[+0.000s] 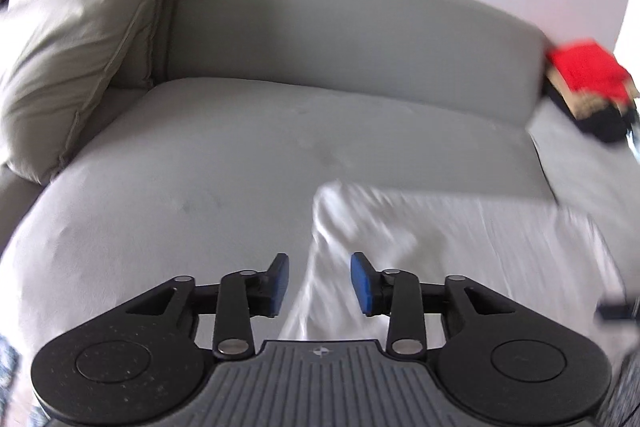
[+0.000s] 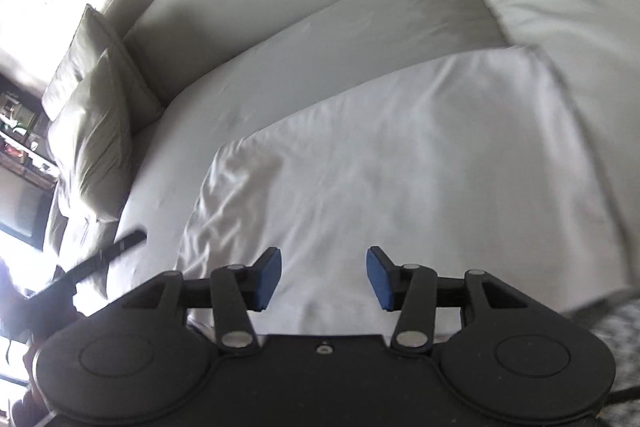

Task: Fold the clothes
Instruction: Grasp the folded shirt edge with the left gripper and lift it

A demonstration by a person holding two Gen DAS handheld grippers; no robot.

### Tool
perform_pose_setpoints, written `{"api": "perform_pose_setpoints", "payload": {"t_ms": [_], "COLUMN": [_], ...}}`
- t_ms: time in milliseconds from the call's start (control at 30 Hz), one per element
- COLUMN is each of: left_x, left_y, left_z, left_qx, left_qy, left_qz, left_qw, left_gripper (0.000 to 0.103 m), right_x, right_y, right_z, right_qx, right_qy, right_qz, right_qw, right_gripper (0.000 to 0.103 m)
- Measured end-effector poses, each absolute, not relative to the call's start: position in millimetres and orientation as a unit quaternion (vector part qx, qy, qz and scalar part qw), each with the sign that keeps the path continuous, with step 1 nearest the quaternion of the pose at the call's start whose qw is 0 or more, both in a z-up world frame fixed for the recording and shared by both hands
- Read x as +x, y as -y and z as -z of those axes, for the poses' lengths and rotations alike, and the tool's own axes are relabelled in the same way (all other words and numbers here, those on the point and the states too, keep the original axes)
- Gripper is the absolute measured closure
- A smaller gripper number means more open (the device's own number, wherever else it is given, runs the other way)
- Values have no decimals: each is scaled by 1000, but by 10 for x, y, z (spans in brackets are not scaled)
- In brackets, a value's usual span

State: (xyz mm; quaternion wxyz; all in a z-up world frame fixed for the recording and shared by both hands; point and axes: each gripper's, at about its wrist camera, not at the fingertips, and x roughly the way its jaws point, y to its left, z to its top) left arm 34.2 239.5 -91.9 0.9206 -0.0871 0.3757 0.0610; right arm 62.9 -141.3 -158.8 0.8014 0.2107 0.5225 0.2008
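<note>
Grey sofa (image 1: 240, 155) carries a white garment (image 2: 400, 167) spread flat on the seat, 2 beige cushions (image 1: 76, 67) in the corner, red-and-black folded clothes (image 1: 592, 91) at the far end.

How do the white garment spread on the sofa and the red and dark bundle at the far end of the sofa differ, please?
The white garment is plain white and lies spread flat across the seat; the red and dark bundle is multicoloured and compact, heaped in one spot. The garment sits close under both grippers; the bundle sits far off by the backrest. Both rest on the sofa.
</note>
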Motion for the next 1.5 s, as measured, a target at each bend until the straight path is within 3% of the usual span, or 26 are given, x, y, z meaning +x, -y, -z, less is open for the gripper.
{"api": "perform_pose_setpoints", "payload": {"t_ms": [100,267,533,833,967,1033,1167,1400,1500], "left_x": [660,1159,1668,1841,1870,1869,1827,1738,1736], "left_y": [-2708,-3050,-3473,-3593,-3638,-3628,-3573,-2888,-2920], "left_z": [1024,1366,2100,2442,2534,2549,2463,1761,1655], "left_qx": [-153,-240,-432,-533,-570,-572,-556,-234,-230], "left_qy": [-374,-381,-425,-417,-406,-406,-396,-363,-358], "left_qz": [-55,-30,24,80,84,77,50,-57,-61], "left_qw": [913,892,795,732,709,708,729,900,903], "left_gripper": [68,80,79,77,90,98,101,103,103], "right_x": [756,861,908,914,898,894,885,896,894], "right_y": [1257,1179,1235,1225,1221,1220,1222,1235,1242], "right_z": [1808,2045,2112,2131,2136,2140,2138,2128,2118], "right_qx": [231,251,277,278,276,276,275,273,269], "right_qy": [-542,-558,-567,-565,-563,-562,-561,-560,-559], "right_qz": [-204,-187,-191,-195,-197,-197,-198,-198,-200], "right_qw": [782,769,752,752,754,754,755,756,758], "right_gripper": [56,56,55,51,49,49,48,48,48]}}
